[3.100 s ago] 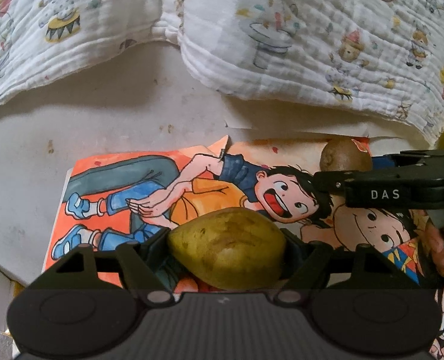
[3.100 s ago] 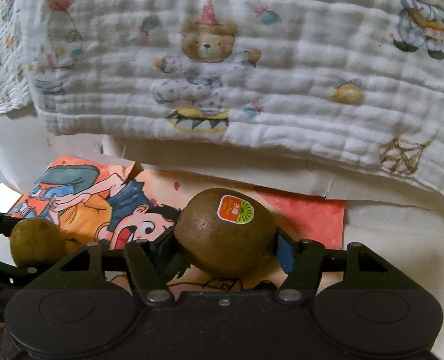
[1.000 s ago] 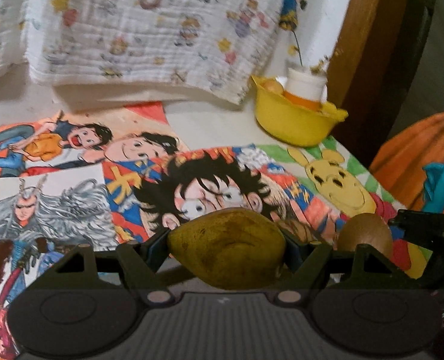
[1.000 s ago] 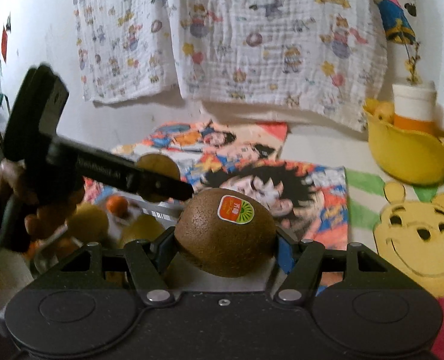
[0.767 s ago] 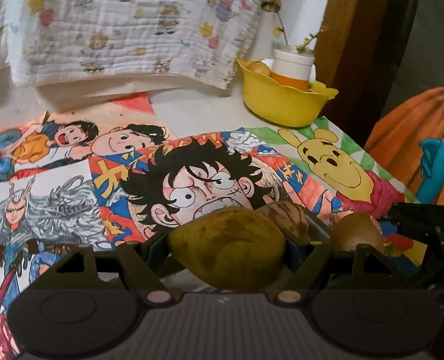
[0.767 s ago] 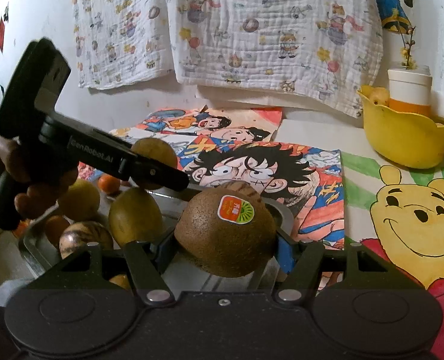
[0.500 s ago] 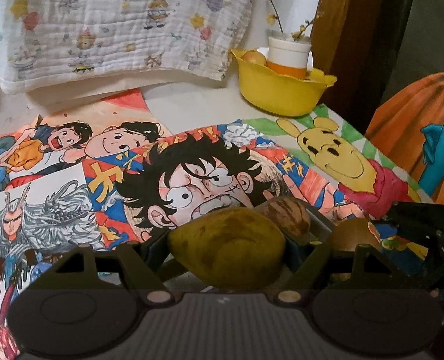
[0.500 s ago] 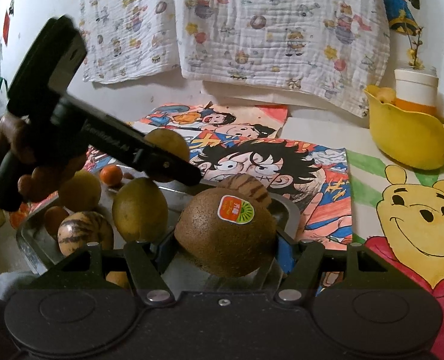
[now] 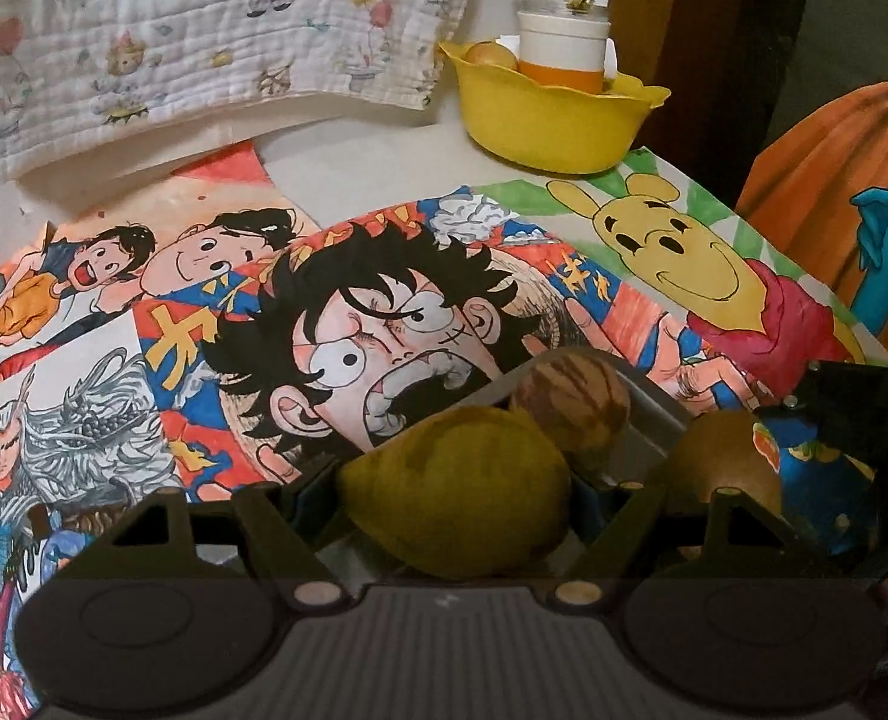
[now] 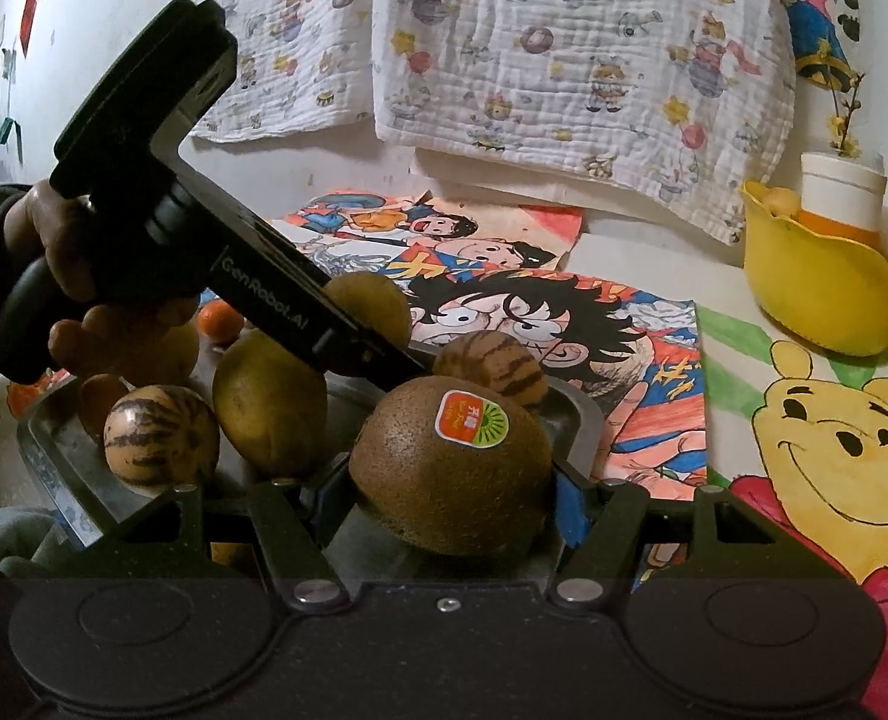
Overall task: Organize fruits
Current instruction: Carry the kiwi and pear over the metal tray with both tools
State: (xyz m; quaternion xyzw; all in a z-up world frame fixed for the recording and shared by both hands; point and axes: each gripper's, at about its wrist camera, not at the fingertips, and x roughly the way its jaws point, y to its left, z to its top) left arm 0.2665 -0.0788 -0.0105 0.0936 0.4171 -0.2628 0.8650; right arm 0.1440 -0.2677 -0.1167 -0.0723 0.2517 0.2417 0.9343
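Right, both hands are loaded and both are over the tray [image 10: 54, 468]. The left gripper [image 9: 453, 492] has its two fingers clamped on a yellow-green pear [image 9: 453, 495], which sits squarely between them and fills the gap. The right gripper [image 10: 450, 480] is closed the same way on a brown kiwi [image 10: 450, 474] with an orange and green sticker [image 10: 471, 418] facing up.

From the right wrist view, the left gripper reaches in from the left side, a hand [image 10: 66, 252] wrapped round its handle, its fingers stretched out over the metal tray with the pear just showing past them. From the left wrist view, the kiwi and the right gripper sit just beside the pear, on its right.

The tray already carries fruit: a striped round fruit [image 10: 159, 435] at the near left, another striped one [image 10: 492, 369] at the far edge, a yellow-green fruit [image 10: 270, 402] standing between them, and small oranges [image 10: 219, 321] behind. Whether the kiwi touches the tray floor I cannot tell; it hangs right at the near rim.

Around the tray lie cartoon drawings [image 9: 384, 324], among them a yellow bear picture [image 10: 828, 450] at the right. A yellow bowl [image 9: 546, 114] with a white and orange cup [image 9: 561, 51] in it stands well beyond, under a printed cloth [image 10: 564, 42] on the wall.
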